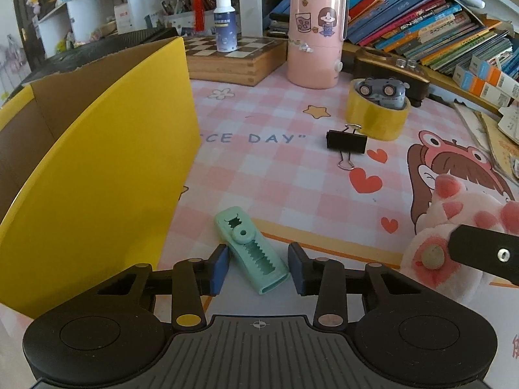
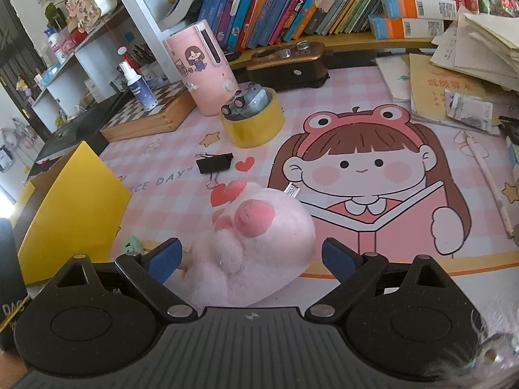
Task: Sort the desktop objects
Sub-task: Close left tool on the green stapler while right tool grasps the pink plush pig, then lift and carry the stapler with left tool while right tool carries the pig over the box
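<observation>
Desktop objects lay scattered on a pink checked cartoon desk mat (image 1: 259,175), awaiting sorting, probably into the yellow cardboard box (image 1: 107,168) standing open at the left. Nearest the left gripper (image 1: 258,267) lay a mint-green plastic toothed clip (image 1: 251,248), slanted between the blue pads; the jaws stood partly spread with a gap visible on each side of the clip, so nothing was pinched yet. The step in hand appeared to be the grasp of this clip; the next move would call for closing the pads squarely on its narrow body, then lifting it over the box wall. The right gripper (image 2: 251,261) had its jaws spread wide around a pink plush paw-shaped toy (image 2: 256,243); the left pad lay at the fur's edge, though contact could not be confirmed, and the right pad stood apart. Farther off lay a black metal binder clip (image 1: 346,142), and beyond it a yellow roll of tape (image 1: 376,120) with a small grey toy car (image 1: 382,92) resting in its core. At the far edge stood a pink cylindrical container (image 1: 316,37) and a wooden chessboard box (image 1: 233,58) bearing a spray bottle (image 1: 224,21).
</observation>
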### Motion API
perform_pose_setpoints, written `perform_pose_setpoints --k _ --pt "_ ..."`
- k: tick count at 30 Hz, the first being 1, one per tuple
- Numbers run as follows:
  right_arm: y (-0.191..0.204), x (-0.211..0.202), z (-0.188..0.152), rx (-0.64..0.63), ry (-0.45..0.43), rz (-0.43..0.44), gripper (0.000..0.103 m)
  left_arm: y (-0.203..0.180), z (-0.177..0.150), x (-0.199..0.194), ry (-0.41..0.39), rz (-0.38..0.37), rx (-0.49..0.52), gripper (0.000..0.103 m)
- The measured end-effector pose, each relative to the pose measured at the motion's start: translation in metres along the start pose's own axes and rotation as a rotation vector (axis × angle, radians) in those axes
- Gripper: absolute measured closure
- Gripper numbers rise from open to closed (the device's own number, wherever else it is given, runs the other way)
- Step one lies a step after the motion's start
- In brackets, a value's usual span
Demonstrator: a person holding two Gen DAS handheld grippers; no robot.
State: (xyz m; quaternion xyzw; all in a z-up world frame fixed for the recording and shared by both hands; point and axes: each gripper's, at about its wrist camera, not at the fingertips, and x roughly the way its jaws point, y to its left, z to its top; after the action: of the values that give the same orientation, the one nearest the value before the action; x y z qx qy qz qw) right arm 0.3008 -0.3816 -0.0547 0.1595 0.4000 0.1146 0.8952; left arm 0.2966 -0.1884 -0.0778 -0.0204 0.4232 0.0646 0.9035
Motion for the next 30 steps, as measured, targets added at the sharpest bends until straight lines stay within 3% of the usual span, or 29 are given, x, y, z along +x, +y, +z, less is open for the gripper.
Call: perform_pose_setpoints --k 6,9,16,30 --pt "-0.004 0.016 0.001 0.049 0.038 0.031 0.010 0.000 -0.001 -0.001 -0.004 -0.004 0.001 0.067" --pt "-0.004 0.021 0.000 0.061 0.052 0.050 0.018 -0.001 -0.002 -0.003 0.001 -0.016 0.011 0.080" --pt "0.003 0.017 0.002 0.001 0.036 0.048 0.035 0.004 -0.004 -0.013 0.000 -0.064 -0.026 0.080" --pt "0.006 -0.020 -0.010 -0.116 0.006 -0.035 0.035 0.010 -0.012 -0.068 -0.087 -0.170 0.001 0.080"
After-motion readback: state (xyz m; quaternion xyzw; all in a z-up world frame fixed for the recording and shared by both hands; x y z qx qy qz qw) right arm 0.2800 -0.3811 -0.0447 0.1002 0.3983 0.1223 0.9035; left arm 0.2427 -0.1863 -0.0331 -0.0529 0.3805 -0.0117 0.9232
